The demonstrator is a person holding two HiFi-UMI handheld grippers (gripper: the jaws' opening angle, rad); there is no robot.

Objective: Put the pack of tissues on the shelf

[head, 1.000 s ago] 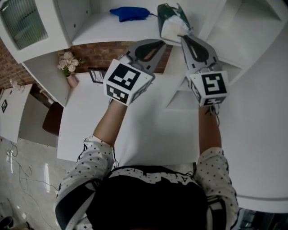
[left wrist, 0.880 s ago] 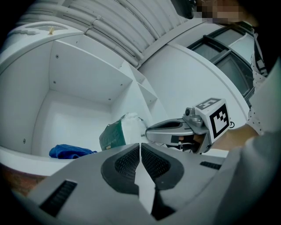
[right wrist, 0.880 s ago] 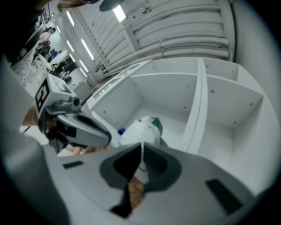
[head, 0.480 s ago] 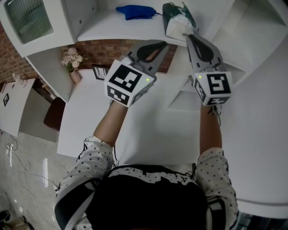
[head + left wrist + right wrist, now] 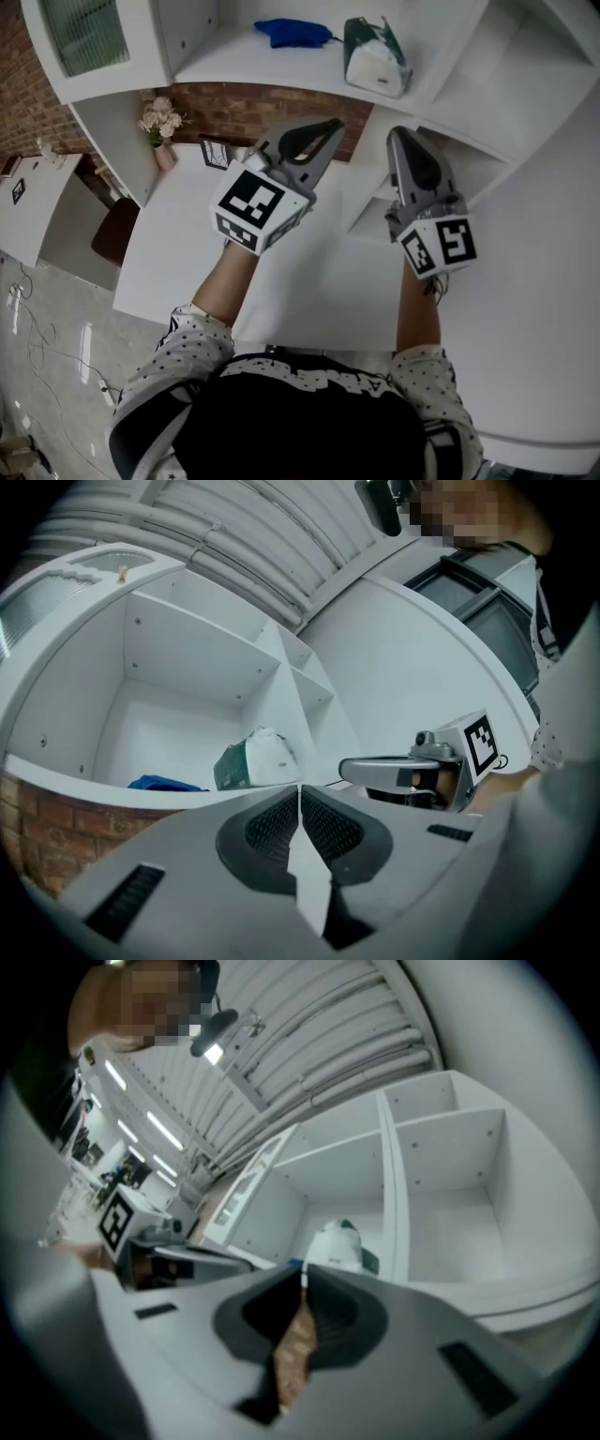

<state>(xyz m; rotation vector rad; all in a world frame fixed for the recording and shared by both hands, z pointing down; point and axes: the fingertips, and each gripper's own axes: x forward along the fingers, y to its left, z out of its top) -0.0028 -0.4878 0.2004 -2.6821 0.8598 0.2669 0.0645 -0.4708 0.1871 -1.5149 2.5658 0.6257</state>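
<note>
The pack of tissues (image 5: 375, 56), white with a dark green wrapper, stands on the white shelf (image 5: 234, 66) near its right end. It also shows in the left gripper view (image 5: 255, 761) and the right gripper view (image 5: 337, 1246). Nothing touches it. My left gripper (image 5: 330, 124) is shut and empty, below the shelf's edge and left of the pack. My right gripper (image 5: 401, 133) is shut and empty too, well below the pack. In each gripper's own view the jaws meet tip to tip, left (image 5: 300, 787) and right (image 5: 304, 1267).
A blue cloth (image 5: 292, 31) lies on the same shelf, left of the pack. Below are a white desk (image 5: 309, 272), a vase of flowers (image 5: 161, 127), a small picture frame (image 5: 214, 152) against a brick wall, and a brown chair (image 5: 111, 239). Smaller shelf compartments (image 5: 487, 84) stand at right.
Both grippers have drawn back from the shelf toward the person, the right one farther and rolling as it went. The pack of tissues stays on the shelf.
</note>
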